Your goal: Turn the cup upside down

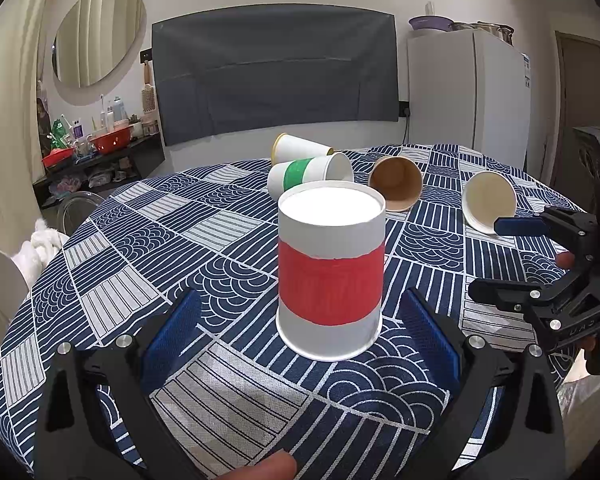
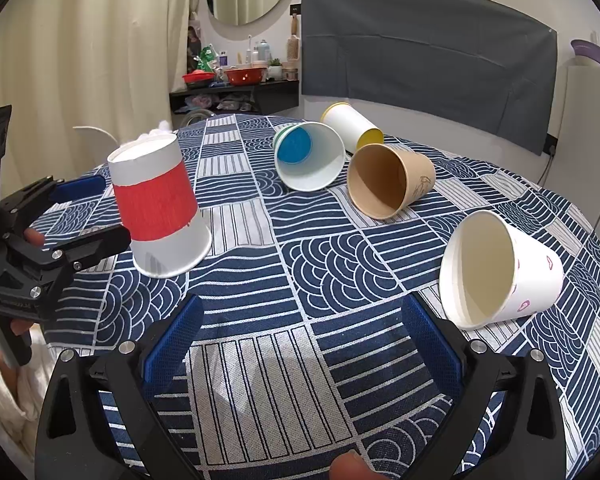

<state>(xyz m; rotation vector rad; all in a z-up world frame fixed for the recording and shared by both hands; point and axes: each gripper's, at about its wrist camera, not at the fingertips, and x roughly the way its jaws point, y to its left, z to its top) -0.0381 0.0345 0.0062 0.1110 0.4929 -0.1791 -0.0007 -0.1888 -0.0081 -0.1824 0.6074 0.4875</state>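
Observation:
A white paper cup with a red band [image 1: 330,276] stands upside down on the patterned tablecloth, rim down. It also shows in the right wrist view [image 2: 158,206]. My left gripper [image 1: 300,332] is open, its blue pads on either side of the cup and apart from it. My right gripper [image 2: 300,344] is open and empty over the tablecloth; it also shows at the right edge of the left wrist view [image 1: 496,258]. A white cup with pink marks [image 2: 500,268] lies on its side just right of the right gripper.
Several other cups lie on their sides farther back: a green-banded cup [image 2: 310,156], a brown cup [image 2: 388,180], a yellow-rimmed cup [image 2: 352,126]. The round table [image 2: 480,200] drops off at left and right. A shelf with bowls [image 2: 236,76] stands behind.

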